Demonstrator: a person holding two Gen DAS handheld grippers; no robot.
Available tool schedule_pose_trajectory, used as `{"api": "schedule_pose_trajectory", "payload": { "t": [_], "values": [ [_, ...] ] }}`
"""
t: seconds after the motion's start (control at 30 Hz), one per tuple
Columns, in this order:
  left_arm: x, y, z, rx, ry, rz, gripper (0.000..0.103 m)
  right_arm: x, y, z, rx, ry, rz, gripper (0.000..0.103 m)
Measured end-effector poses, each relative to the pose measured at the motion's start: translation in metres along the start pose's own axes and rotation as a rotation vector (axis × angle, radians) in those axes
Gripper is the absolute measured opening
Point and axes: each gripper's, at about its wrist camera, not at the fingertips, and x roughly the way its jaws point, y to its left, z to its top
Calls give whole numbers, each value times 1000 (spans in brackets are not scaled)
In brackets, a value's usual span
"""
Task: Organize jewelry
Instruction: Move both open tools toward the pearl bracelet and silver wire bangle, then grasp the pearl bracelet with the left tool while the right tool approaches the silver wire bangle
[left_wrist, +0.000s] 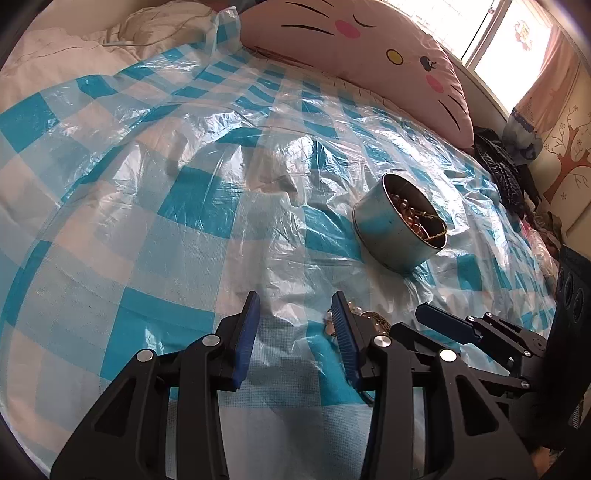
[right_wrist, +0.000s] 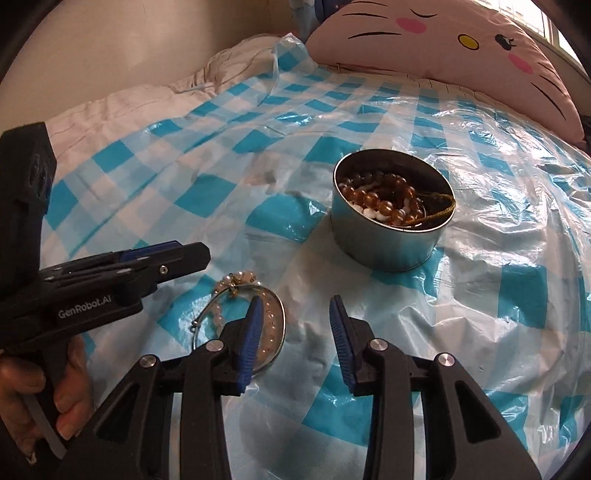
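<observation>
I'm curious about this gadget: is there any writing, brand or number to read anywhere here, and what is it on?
"GenRobot.AI": white letters on the black body of the left tongs, seen in the right wrist view.
No other text: the tin, the checked plastic sheet and the cat-face pillow carry no readable words or numbers.

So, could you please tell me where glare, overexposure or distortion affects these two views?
Left wrist view: the window is blown out white, and the checked plastic sheet carries glare streaks. Right wrist view: similar sheen right of the tin; fisheye curvature bends the checks, with dark corners in both.
</observation>
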Motion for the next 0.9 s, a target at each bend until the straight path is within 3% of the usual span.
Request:
{"api": "schedule_pose_trajectory", "payload": {
  "t": [0.3, 0.37, 0.47, 0.67, 0.9],
  "values": [
    [7, -10, -2, 55, 21, 40, 41, 10, 5, -6, -55, 35, -115, 43],
    [7, -9, -2, 51, 24, 42, 41, 8, 7, -6, -81, 30, -185, 50],
    [9, -6, -2, 44, 30, 45, 41, 0, -13, -9, -19, 28, -288, 51],
    [3, -18, -3, 109, -1, 71, 41, -16, -57, -25, 135, 32, -285, 52],
    [9, -56, -11, 299, 18, 80, 41, -25, -45, -23, 101, -30, -213, 53]
  ]
}}
